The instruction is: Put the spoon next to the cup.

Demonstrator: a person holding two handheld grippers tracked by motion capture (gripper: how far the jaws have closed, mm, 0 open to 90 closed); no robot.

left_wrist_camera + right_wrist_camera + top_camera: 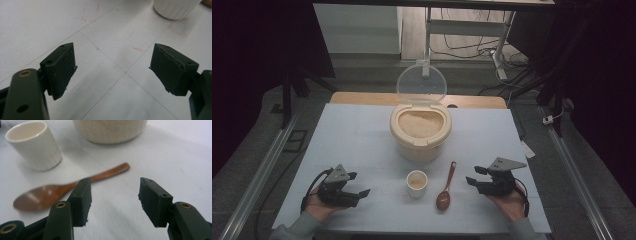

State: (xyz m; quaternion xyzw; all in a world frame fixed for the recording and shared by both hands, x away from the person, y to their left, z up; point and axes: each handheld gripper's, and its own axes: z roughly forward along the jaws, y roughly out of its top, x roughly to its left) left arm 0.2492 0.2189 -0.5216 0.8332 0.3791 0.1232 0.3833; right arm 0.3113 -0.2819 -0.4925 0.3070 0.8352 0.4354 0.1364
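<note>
A cream rice bin (420, 131) with its clear lid (421, 82) raised stands at the table's middle, full of rice. In front of it sits a small white cup (417, 183) (35, 145). A brown wooden spoon (446, 187) (60, 190) lies just right of the cup, bowl towards me. My left gripper (360, 186) (112, 72) rests open at the near left, empty. Just right of the spoon my right gripper (474, 176) (114, 200) is open and empty, its jaws pointing at the spoon. The cup's base (175, 8) appears at the top of the left gripper view.
A pale blue-white mat (357, 145) with faint red marks (87, 18) covers the table. A wooden strip (362, 98) runs along the far edge. Behind the table are a desk frame (472, 30) and cables on the floor.
</note>
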